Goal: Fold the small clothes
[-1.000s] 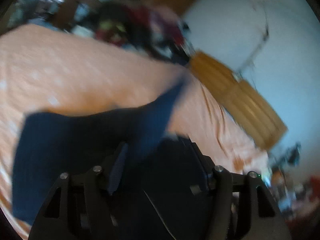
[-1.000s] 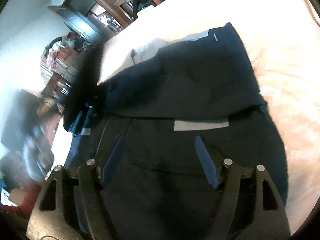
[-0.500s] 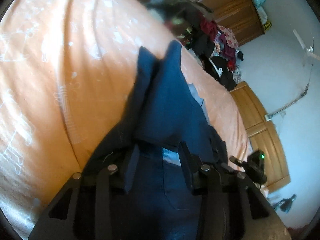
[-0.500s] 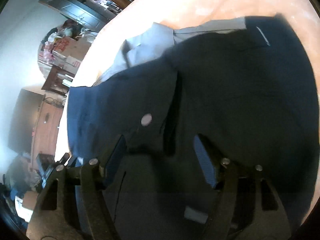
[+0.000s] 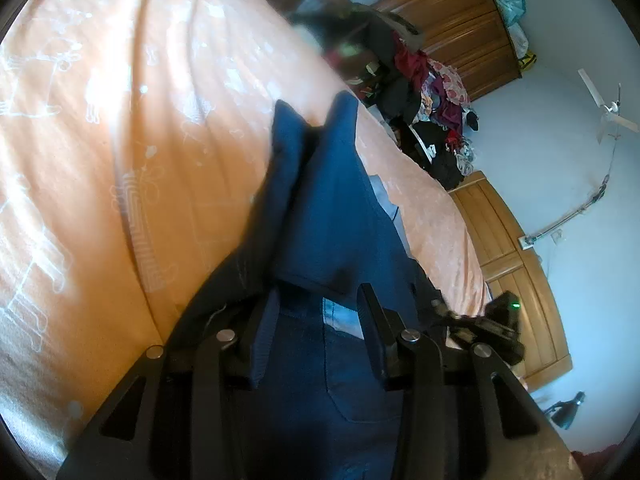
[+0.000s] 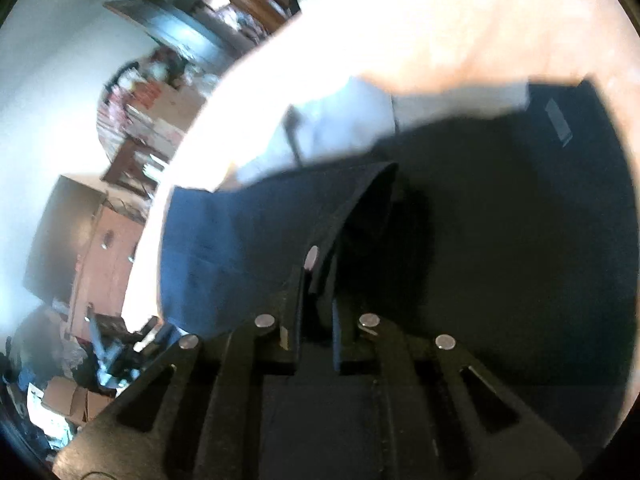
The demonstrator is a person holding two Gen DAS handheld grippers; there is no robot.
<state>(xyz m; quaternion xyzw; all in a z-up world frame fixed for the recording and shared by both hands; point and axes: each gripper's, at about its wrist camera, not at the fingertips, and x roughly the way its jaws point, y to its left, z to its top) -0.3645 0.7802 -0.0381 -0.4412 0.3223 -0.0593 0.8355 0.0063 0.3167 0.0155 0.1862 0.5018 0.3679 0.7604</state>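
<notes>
One leg of the navy shorts (image 5: 332, 208) stretches away lengthwise.

No readable text, brand, no. or sign in either view. The pale tag (image 5: 340, 314) on the navy shorts (image 5: 332, 216) is too blurred to show any print, & the small dark patch (image 6: 558, 120) near the shorts' far edge in the right wrist view looks blank. White line-drawn pattern on the orange bedsheet (image 5: 100, 160) is decoration only, no letters.
</notes>
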